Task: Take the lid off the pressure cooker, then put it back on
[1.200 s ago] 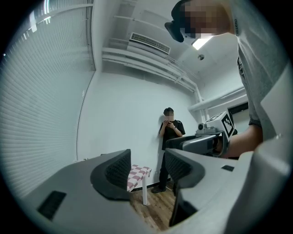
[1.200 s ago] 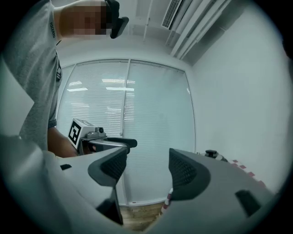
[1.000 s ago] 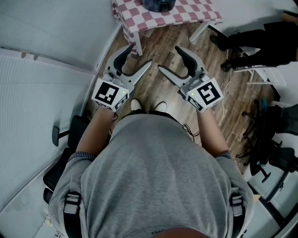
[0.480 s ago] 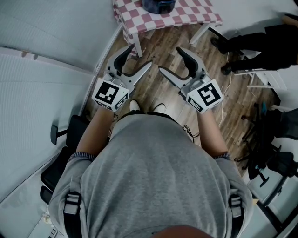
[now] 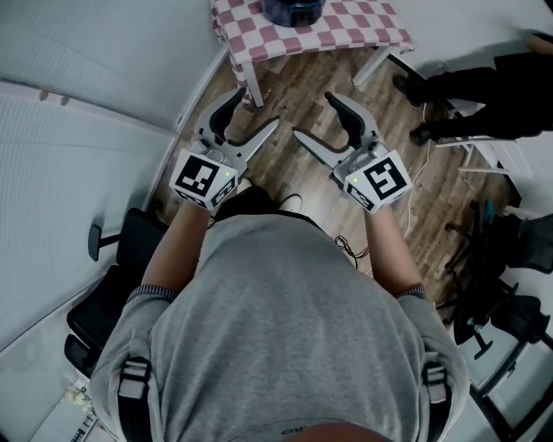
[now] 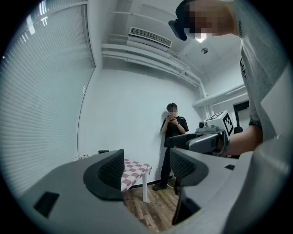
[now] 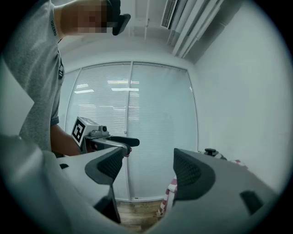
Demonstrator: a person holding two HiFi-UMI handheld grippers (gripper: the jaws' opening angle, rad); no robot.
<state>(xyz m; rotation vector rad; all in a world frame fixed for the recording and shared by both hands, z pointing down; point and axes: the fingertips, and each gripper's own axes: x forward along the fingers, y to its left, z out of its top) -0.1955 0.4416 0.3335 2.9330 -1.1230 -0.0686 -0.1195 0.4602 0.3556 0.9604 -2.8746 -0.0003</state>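
Checkered table [image 5: 347,31], possibly pressure cooker [image 5: 294,9] atop.

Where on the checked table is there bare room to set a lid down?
Bare cloth on the table lies right and left of the dark cooker, and along the near edge. The floor at right is crowded with black chairs.

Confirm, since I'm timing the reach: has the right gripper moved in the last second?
No, not noticeably. In the head view the right gripper sits at about the same offset below the white table leg, jaws open.
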